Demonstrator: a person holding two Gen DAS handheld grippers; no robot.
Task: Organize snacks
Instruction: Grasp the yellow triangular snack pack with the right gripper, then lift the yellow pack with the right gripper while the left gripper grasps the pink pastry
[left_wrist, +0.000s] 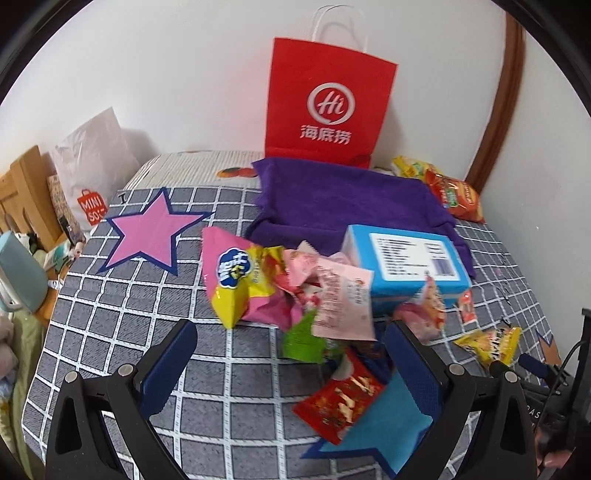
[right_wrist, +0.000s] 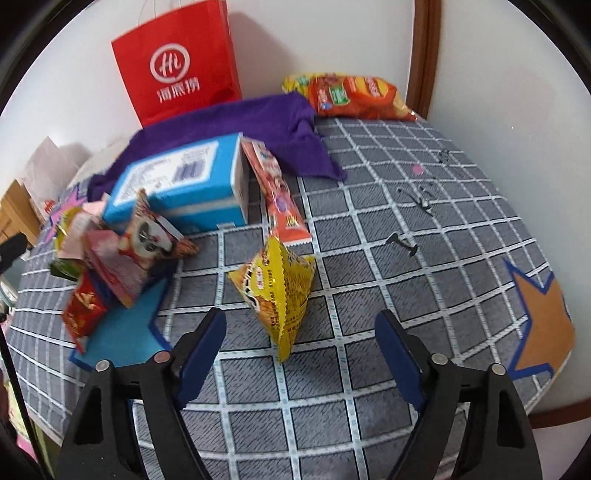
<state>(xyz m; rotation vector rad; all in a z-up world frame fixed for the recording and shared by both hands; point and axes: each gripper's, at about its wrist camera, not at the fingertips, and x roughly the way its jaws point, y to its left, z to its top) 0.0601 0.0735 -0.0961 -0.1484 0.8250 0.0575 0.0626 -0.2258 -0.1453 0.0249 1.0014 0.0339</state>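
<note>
My left gripper (left_wrist: 291, 332) is open over the checked grey cloth (left_wrist: 110, 332). A red snack packet (left_wrist: 340, 402) lies between its fingers, untouched. Just beyond the tips is a heap of packets: a green one (left_wrist: 303, 339), a pink one (left_wrist: 343, 299) and a pink-and-yellow bag (left_wrist: 236, 273), next to a blue box (left_wrist: 406, 258). My right gripper (right_wrist: 301, 317) is open too. A yellow crinkled packet (right_wrist: 277, 291) lies between its fingertips, with neither pad on it. A long red packet (right_wrist: 280, 195) leans on the blue box (right_wrist: 177, 184).
A purple towel (left_wrist: 332, 199) and an upright red paper bag (left_wrist: 328, 103) stand at the back by the wall. Orange chip bags (right_wrist: 354, 96) lie in the far right corner. Small black clips (right_wrist: 402, 243) are scattered on the right. A teal mug (left_wrist: 18, 273) sits off the left edge.
</note>
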